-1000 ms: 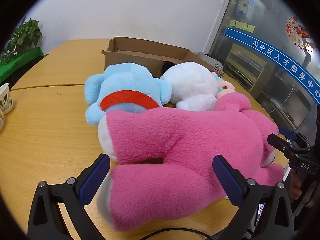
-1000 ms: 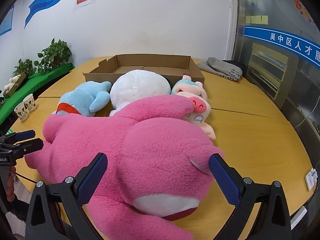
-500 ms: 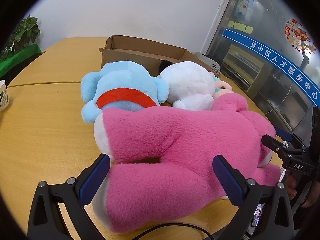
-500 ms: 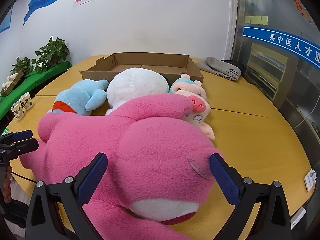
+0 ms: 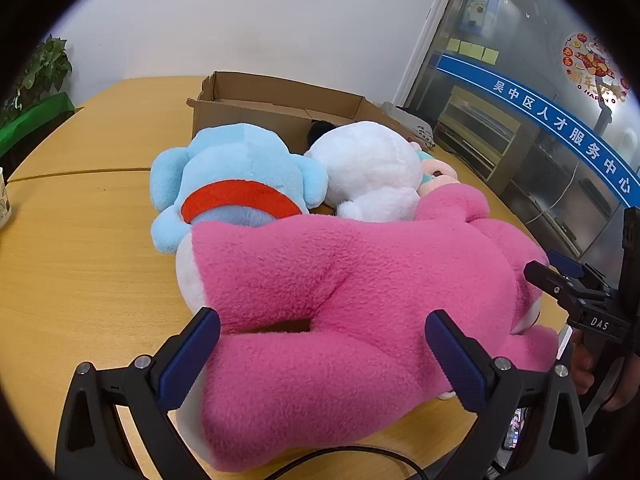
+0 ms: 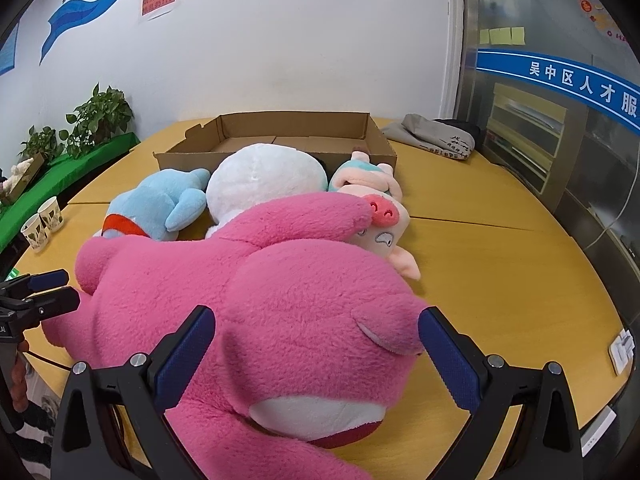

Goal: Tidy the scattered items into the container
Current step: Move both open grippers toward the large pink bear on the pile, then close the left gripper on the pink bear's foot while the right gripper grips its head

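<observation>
A big pink plush bear (image 5: 360, 280) lies on the wooden table, seen also in the right wrist view (image 6: 260, 300). My left gripper (image 5: 320, 356) is open with its fingers either side of the bear's legs. My right gripper (image 6: 316, 356) is open with its fingers either side of the bear's head. Behind the bear lie a blue plush (image 5: 236, 176) with a red collar, a white plush (image 6: 264, 176) and a small pig plush (image 6: 372, 212). An open cardboard box (image 6: 280, 136) stands behind them.
Two paper cups (image 6: 42, 224) stand at the table's left edge. A grey folded cloth (image 6: 436, 136) lies at the back right. Potted plants (image 6: 96, 120) sit on a green ledge to the left. A small white object (image 6: 622, 350) lies near the right table edge.
Both grippers have moved forward a little, so the bear sits deeper between the open fingers. The plush toys have not moved.
</observation>
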`<state>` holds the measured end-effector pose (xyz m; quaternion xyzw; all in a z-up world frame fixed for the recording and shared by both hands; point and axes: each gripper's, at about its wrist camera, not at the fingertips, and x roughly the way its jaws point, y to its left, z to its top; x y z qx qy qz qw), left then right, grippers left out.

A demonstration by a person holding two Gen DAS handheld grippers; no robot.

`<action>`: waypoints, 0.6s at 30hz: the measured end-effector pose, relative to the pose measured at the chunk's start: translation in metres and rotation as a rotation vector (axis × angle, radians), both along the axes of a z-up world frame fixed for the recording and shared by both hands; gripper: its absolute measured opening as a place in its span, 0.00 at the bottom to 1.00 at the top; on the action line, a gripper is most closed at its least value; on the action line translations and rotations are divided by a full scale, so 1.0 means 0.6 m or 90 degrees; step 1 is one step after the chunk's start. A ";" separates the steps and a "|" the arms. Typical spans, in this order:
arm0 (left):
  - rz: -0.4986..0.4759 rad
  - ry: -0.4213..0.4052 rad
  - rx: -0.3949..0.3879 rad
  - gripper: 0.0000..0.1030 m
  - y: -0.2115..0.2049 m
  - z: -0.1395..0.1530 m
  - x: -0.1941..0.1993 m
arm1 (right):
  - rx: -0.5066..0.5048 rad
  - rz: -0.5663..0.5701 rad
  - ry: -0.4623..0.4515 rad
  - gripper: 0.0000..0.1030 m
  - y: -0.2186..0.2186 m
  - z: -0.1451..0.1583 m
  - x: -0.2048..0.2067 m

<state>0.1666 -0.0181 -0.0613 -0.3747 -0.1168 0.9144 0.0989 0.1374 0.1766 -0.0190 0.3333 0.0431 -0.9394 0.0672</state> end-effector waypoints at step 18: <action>-0.014 -0.024 0.062 0.99 -0.058 -0.019 0.026 | -0.003 0.018 0.003 1.00 0.015 -0.001 -0.018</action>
